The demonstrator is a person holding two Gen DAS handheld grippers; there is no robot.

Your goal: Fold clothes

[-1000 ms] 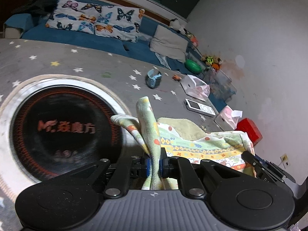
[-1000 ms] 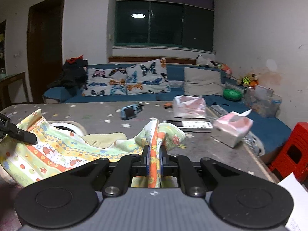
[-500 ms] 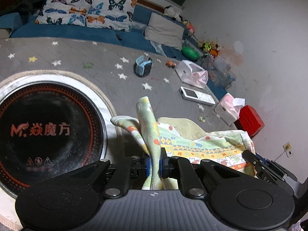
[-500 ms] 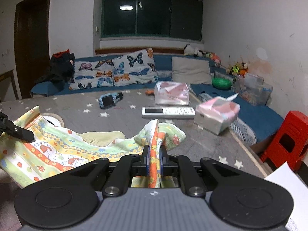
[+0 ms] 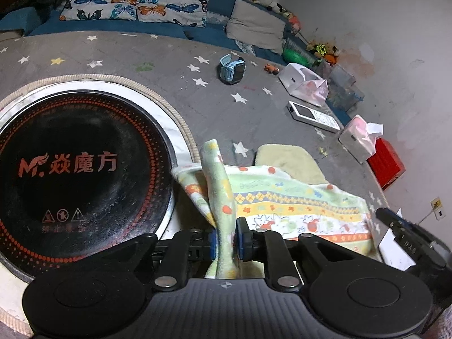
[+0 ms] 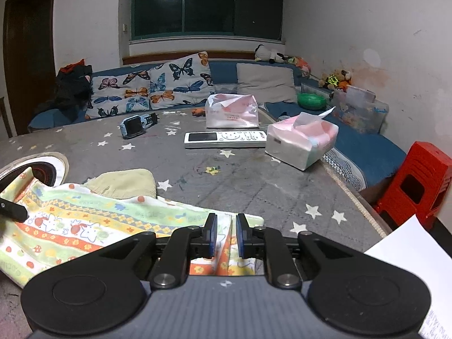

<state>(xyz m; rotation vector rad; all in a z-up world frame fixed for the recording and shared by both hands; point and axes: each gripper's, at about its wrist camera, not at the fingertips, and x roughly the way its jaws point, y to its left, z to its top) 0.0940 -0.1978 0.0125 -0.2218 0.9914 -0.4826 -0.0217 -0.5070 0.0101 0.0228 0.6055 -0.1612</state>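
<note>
- Right now left gripper [image 5: 226, 240]: blue-padded fingers pinched tight on a bunched-up fold of the pastel patterned cloth garment [image 5: 296, 206], fold standing upright between the pads.
- Right gripper [image 6: 226, 236]: pads slightly parted, narrow gap. Garment edge lies in and under the gap; cannot tell whether the pads grip it.
- Garment: green, yellow, orange stripes with small animal and flower prints, spread flat on the grey star-print table cover [image 6: 254, 175], stretching between the two grippers.
- Pale yellow lining or inner layer [image 6: 124, 182] sticks out from under the garment's far edge.
- Garment's left corner is just beside the round black induction cooktop [image 5: 76, 169] with red lettering, set into the table; whether it overlaps the white rim is unclear.
- Right gripper's black tip shows at the right edge of the left wrist view, at the garment's right end.
- Left gripper's black tip shows at the left edge of the right wrist view, over the garment.
- Farther back on the table, well apart from the garment: white remote control [image 6: 226, 139], pink-white tissue pack [image 6: 302, 141], second plastic tissue pack [image 6: 231, 111], blue kids smartwatch [image 6: 135, 124].
- White paper sheet [image 6: 415, 257] near the table edge, right of the right gripper.
- Red plastic stool [image 6: 418, 186] beside the table.
- Blue sofa [image 6: 364, 144] with butterfly-print cushions [image 6: 152, 87] behind the table.
</note>
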